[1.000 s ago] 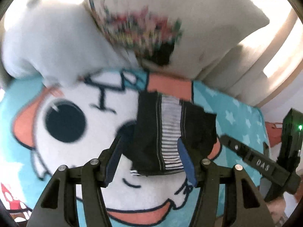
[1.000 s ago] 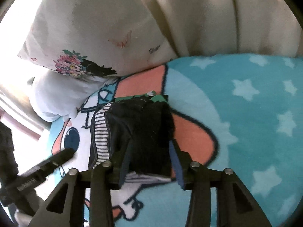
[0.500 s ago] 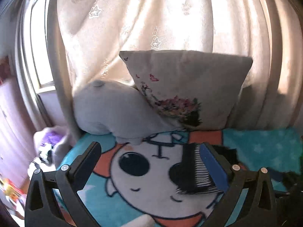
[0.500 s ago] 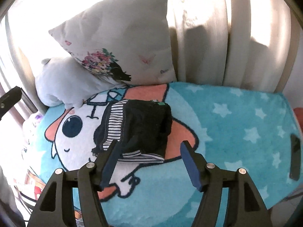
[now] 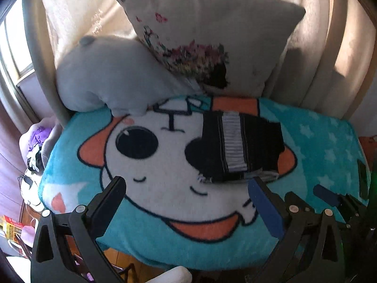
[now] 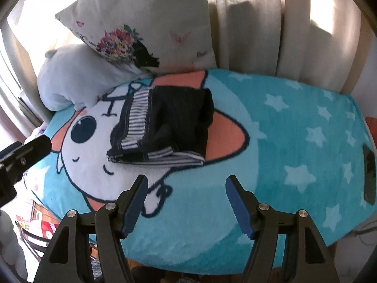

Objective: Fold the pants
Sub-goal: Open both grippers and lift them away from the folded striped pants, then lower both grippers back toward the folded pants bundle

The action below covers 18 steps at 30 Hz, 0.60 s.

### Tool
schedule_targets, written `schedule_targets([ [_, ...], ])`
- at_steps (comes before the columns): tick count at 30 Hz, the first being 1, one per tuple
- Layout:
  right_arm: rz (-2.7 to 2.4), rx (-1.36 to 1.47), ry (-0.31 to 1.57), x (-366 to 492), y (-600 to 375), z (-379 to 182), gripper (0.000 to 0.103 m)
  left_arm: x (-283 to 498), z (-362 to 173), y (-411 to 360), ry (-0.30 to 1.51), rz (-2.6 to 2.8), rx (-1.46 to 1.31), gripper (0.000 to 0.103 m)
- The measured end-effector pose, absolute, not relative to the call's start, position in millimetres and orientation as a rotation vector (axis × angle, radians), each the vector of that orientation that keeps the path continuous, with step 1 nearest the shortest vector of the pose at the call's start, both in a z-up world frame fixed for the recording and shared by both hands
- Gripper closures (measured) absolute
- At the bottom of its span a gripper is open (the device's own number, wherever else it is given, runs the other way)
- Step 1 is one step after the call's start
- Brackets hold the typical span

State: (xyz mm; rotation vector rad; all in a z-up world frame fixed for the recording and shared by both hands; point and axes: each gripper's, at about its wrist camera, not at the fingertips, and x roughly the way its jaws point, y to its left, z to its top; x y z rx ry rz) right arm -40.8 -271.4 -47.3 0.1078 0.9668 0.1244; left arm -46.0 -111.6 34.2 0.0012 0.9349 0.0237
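Observation:
The pants [image 5: 242,146] lie folded into a compact black bundle with a striped waistband, on a teal cartoon blanket [image 5: 146,243]. My left gripper [image 5: 186,186] hovers in front of the bundle, wide open, with nothing between its fingers. In the right wrist view the pants [image 6: 169,122] rest over the cartoon face's eye and orange ear. My right gripper [image 6: 187,180] stands open just short of their near edge, holding nothing. The right gripper's blue pad [image 5: 327,195] shows at the lower right of the left wrist view. The left gripper's black body [image 6: 26,151] shows at the left edge of the right wrist view.
A floral pillow [image 6: 146,23] and a grey plush cushion [image 6: 68,82] lean against the curtain [image 6: 294,23] behind the pants. A dark flat object [image 6: 368,176] lies at the blanket's [image 6: 294,141] right edge. Clutter sits on the floor to the left [image 5: 35,155].
Both grippers opened off the folded pants and drew back toward me. The pants stay lying on the blanket.

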Motion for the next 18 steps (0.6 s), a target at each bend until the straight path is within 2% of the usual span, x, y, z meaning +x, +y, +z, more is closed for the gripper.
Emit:
schedule_targets([
  [18,0.113,0.120,1.020,-38.4,-277.4,-60.8,0.029,-43.9,12.1,-124.4,1.039,-0.017,-0.018,0.000],
])
